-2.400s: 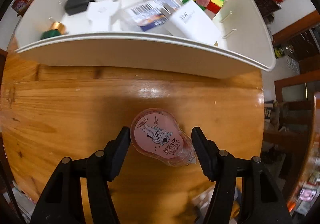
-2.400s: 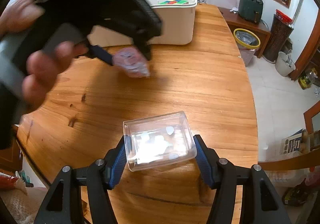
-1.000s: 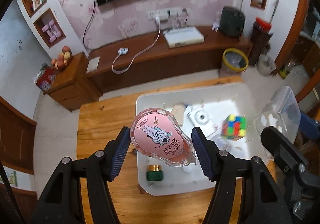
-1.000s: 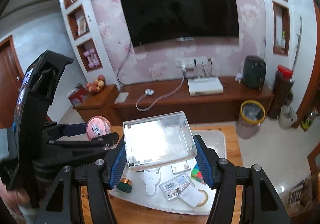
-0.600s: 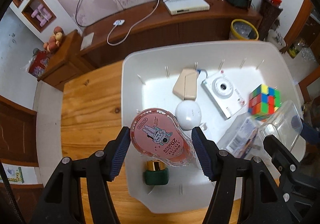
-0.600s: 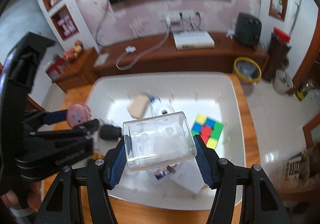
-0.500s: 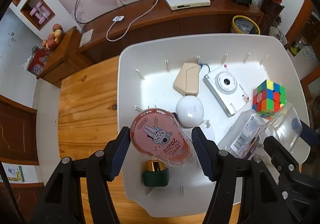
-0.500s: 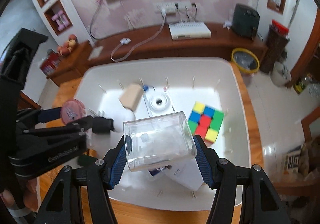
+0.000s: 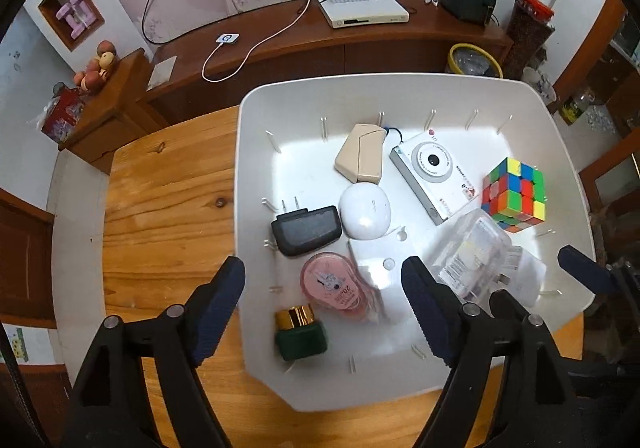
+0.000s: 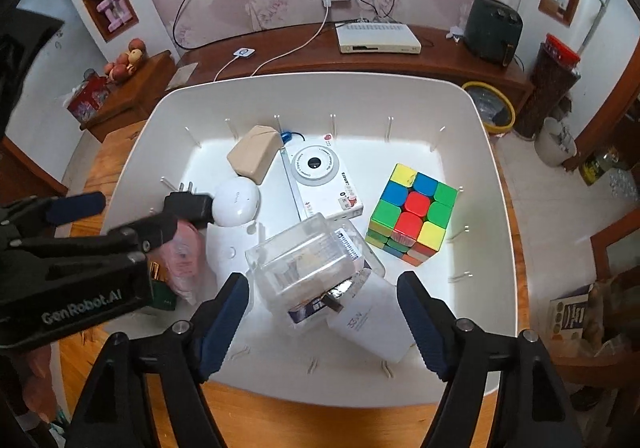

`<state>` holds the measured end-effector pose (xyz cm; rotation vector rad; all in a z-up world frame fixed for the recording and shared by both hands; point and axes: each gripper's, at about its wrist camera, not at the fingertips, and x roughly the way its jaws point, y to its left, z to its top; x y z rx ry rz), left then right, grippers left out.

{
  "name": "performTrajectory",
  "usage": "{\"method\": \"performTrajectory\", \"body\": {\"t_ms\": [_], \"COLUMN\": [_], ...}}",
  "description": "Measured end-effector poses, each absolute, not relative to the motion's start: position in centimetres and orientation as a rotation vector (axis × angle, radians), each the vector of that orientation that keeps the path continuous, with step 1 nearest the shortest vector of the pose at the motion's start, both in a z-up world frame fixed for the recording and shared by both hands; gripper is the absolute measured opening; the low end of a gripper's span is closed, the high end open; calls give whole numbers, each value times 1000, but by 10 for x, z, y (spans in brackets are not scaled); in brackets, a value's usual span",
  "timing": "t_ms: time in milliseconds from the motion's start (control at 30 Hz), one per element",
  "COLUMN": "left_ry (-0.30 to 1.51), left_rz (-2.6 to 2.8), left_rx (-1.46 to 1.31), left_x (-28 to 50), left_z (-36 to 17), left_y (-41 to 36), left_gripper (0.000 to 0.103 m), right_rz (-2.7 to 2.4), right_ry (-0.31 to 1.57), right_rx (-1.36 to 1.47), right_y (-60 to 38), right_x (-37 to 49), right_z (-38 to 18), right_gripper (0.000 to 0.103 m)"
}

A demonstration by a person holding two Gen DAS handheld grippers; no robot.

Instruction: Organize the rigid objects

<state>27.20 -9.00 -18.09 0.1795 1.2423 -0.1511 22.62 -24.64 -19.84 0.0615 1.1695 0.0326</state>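
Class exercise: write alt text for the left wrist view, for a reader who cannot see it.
The open left gripper, its jaws just widened, hangs over a white plastic tub where a pink round tape dispenser lies free between a black plug adapter and a gold-capped green bottle.

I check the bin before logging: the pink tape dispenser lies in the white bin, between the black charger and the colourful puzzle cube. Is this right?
Not quite. In the left wrist view the pink tape dispenser lies in the white bin between the black charger and the green gold-capped bottle; the puzzle cube is far right.

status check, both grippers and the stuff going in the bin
Left gripper and right gripper open, jaws just widened, nothing gripped. Pink tape dispenser and clear box lie in white bin. Nothing in the way.
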Motion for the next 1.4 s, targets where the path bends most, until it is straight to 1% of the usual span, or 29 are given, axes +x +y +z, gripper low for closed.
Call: {"method": "performTrajectory", "body": {"t_ms": [500, 1000, 1233, 1400], "left_ry": [1209, 1089, 1055, 1040], "left_rz": [-152, -204, -192, -159], "left_rx": [146, 148, 103, 80], "left_x": [212, 112, 74, 50], "left_z": [-126, -54, -32, -28], "left_y": [-68, -73, -76, -76], "left_gripper": [83, 83, 83, 83], "right_rz": [42, 87, 103, 104], "right_ry": [1086, 1011, 1007, 985], "right_rx": [80, 84, 118, 115], "right_y": [-245, -256, -263, -268], "right_x": [162, 67, 30, 7], "right_z": [-147, -84, -65, -53], "right_gripper": [77, 77, 77, 77]}}
